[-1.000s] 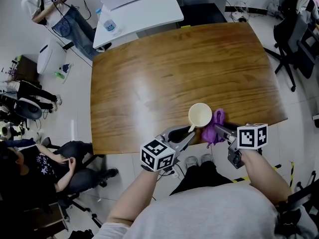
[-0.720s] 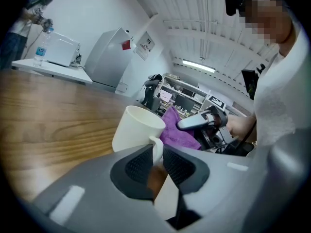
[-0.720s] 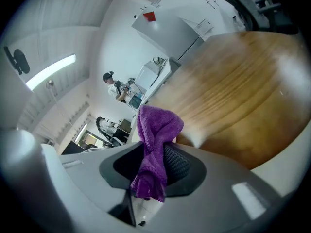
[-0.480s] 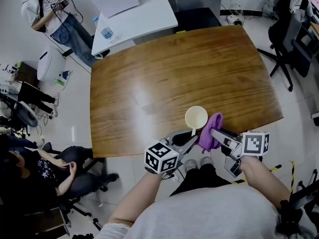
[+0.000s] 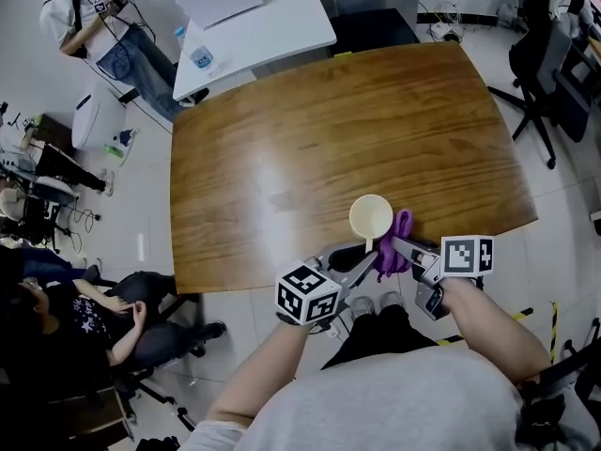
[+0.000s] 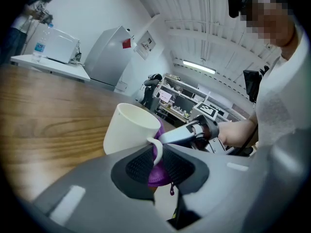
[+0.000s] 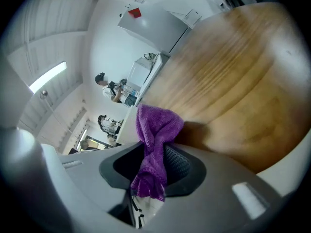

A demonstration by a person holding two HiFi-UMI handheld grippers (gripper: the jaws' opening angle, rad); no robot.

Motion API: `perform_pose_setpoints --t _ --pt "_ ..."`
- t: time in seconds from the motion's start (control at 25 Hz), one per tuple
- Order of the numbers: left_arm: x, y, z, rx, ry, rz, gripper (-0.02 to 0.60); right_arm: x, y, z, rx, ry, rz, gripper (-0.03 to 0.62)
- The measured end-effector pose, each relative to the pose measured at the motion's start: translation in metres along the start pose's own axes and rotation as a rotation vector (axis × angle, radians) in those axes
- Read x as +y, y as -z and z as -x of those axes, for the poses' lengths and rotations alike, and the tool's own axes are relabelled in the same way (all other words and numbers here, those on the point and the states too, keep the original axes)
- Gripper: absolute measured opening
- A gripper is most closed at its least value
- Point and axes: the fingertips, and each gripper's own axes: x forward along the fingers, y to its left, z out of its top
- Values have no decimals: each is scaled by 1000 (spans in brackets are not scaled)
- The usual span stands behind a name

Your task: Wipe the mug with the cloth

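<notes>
A cream mug (image 5: 371, 216) stands upright near the front edge of the wooden table (image 5: 310, 130). In the left gripper view the mug (image 6: 130, 129) fills the centre, with its handle between the pads. My left gripper (image 5: 362, 259) reaches it from the near side. Its jaws have just been closing, and they now press on the handle. My right gripper (image 5: 395, 245) is shut on a purple cloth (image 5: 396, 235), which it holds against the mug's right side. In the right gripper view the cloth (image 7: 156, 130) hangs bunched between the pads; the mug is out of that view.
The mug is close to the table's front edge (image 5: 282, 275). A white table (image 5: 258, 17) with a water bottle (image 5: 200, 57) stands behind. A seated person (image 5: 103, 313) is at the left, another person (image 5: 80, 12) at the far left, and office chairs (image 5: 549, 64) at the right.
The left gripper's jaws have narrowed round the mug's handle. The right gripper swung a little toward me, then came back and rolled, so the cloth now lies narrower against the mug's side.
</notes>
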Motion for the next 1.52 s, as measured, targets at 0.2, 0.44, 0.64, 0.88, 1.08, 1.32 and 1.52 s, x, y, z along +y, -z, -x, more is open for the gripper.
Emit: perform_pose_setpoints --t 0.2,0.44,0.64,0.88,1.08,1.32,1.52 --pt "1 0 2 -4 1 3 49 -11 4 -7 24 40 29 127" --pt "5 0 2 -5 5 7 48 -12 4 -11 34 47 33 127" --pt "7 -1 5 -6 18 -3 49 -11 1 -11 33 51 44 127" --pt "9 6 15 -26 32 2 80 -10 -11 9 -24 103 140 126" --pt "9 -10 48 -104 25 1 78 36 -21 34 -56 32 299 126" --pt "-23 -50 103 -214 27 -53 40 121 -10 81 -90 -99 513 126" --pt "-94 -70 144 -280 -14 -153 0 158 25 128 -67 -157 675 126"
